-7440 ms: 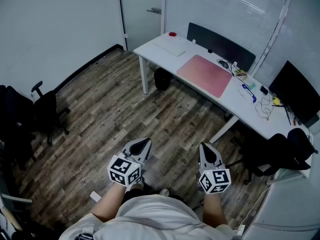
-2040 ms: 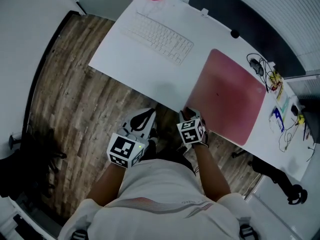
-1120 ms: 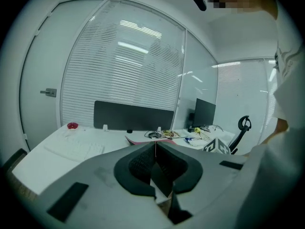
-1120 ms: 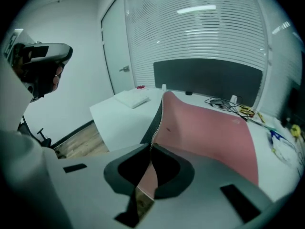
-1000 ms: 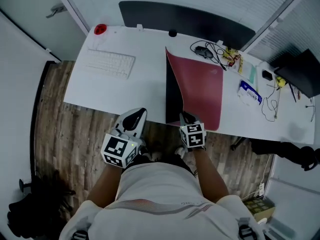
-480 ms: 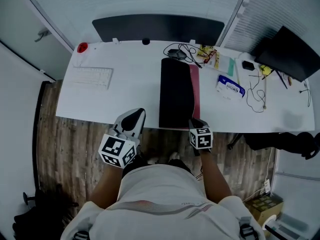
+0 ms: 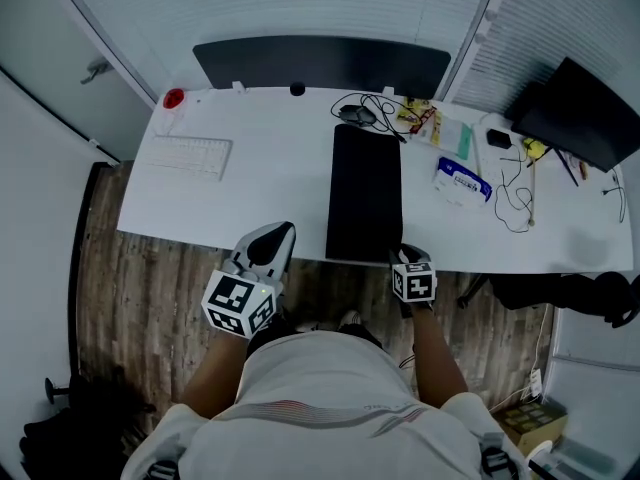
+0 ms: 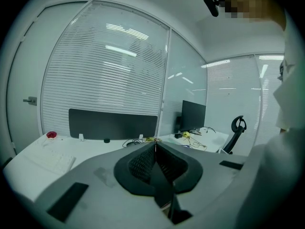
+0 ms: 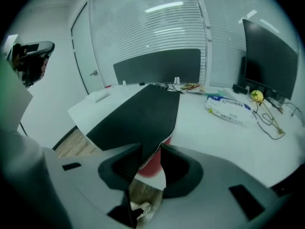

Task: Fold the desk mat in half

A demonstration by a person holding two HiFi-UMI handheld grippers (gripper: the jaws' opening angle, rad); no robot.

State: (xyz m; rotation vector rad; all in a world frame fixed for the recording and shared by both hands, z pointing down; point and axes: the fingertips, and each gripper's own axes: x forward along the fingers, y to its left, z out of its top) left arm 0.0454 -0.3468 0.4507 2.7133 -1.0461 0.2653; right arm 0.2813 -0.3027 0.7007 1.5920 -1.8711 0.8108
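Head view: The desk mat (image 7: 365,193) lies folded at the centre of the white desk (image 7: 270,183), black underside up. The right gripper (image 7: 411,268) sits at the mat's 5 o'clock corner, on the desk's near edge. The left gripper (image 7: 262,258) hangs at the mat's 7 o'clock, off the desk and over the wood floor (image 7: 150,288). A keyboard (image 7: 192,155) lies at the mat's 9 o'clock.

Left gripper view: The jaws are closed together with nothing between them.

Right gripper view: The jaws are opening. The mat's near corner runs between them, black flap over a red layer, and the pads stand clear of it.
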